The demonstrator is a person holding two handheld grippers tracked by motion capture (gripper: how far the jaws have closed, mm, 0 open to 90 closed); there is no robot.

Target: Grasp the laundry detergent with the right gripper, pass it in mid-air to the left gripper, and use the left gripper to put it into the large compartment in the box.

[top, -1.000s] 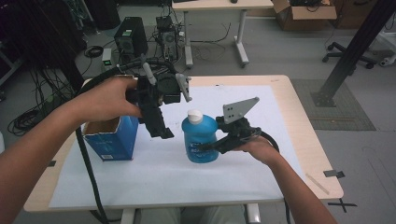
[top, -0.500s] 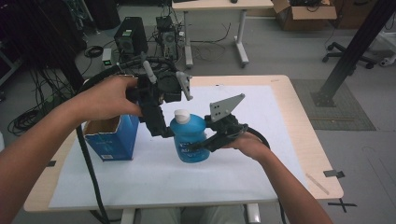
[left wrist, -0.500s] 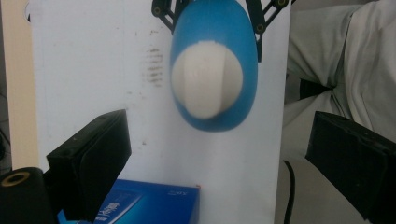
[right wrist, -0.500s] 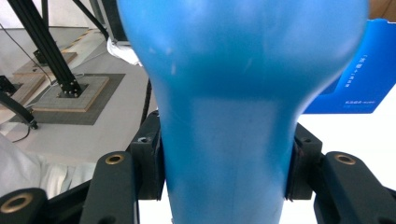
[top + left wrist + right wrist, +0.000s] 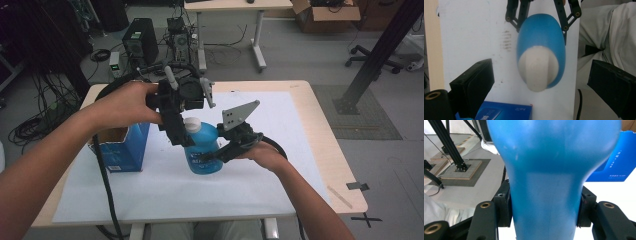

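While the right gripper clamps the blue bottle just right of the blue box, steadying it, the left gripper hangs open-jawed above its white cap, seemingly to twist it.

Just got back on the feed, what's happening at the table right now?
A person works with a gripper in each hand. The right gripper is clamped on the body of a blue plastic bottle with a white cap, holding it upright on the white table sheet. The left gripper hangs over the bottle's cap, its jaws open to either side and not touching it. An open blue cardboard box stands to the left.
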